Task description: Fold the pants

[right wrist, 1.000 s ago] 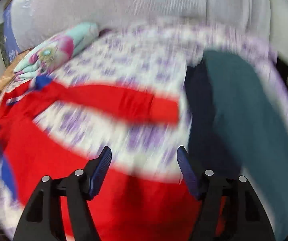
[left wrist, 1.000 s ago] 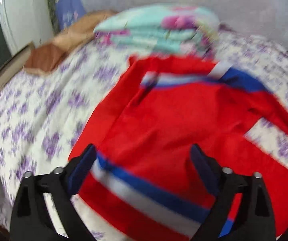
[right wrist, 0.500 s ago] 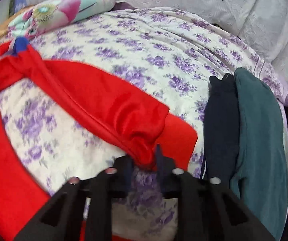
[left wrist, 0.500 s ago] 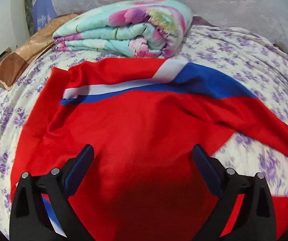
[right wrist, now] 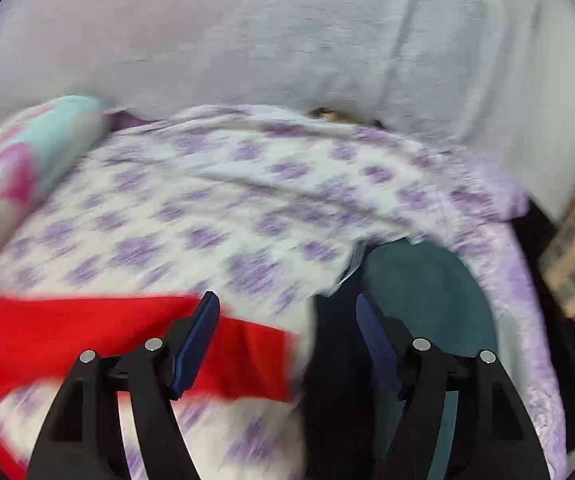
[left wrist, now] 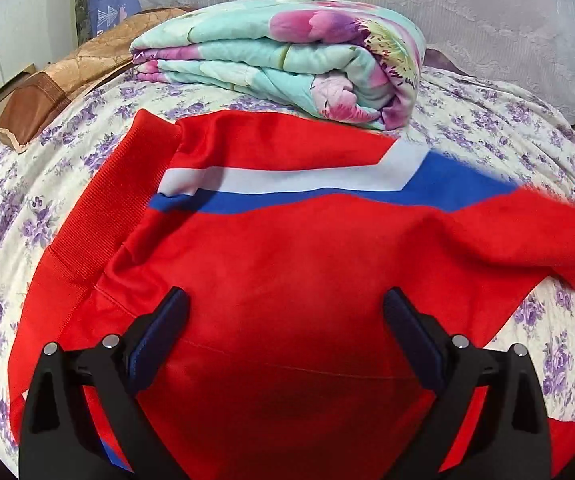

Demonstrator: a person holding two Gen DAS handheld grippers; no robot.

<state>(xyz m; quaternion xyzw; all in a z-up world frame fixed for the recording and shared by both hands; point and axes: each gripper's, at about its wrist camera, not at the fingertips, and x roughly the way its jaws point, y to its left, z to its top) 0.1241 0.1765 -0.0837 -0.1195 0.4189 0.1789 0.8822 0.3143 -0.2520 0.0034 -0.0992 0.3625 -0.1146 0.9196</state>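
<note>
A: Where are the red track pants (left wrist: 287, 264) at this moment?

B: They lie spread on the bed (left wrist: 19, 208), on its sheet with purple flowers, directly in front of the left claw (left wrist: 285, 330). The white and blue stripe (left wrist: 287, 188) runs across them beyond the fingertips, and the ribbed waistband (left wrist: 99, 216) is ahead to the claw's left.

A: Does the left claw hold the cloth?

B: No. It is released, its fingers stand wide apart above the red fabric. I cannot tell if they touch it.

A: And the right claw (right wrist: 287, 322)?

B: It is released also and grasps nothing. One red leg (right wrist: 87, 340) of the pants crosses behind its left finger (right wrist: 195, 344). Behind its right finger (right wrist: 379, 348) lie a dark navy garment (right wrist: 335, 360) and a teal garment (right wrist: 431, 300), side by side. This view is blurred.

A: What is further away?

B: A folded floral quilt (left wrist: 287, 56) lies on the bed beyond the pants, just past their far edge. To the far left of the left claw is a brown headboard (left wrist: 67, 80).
</note>
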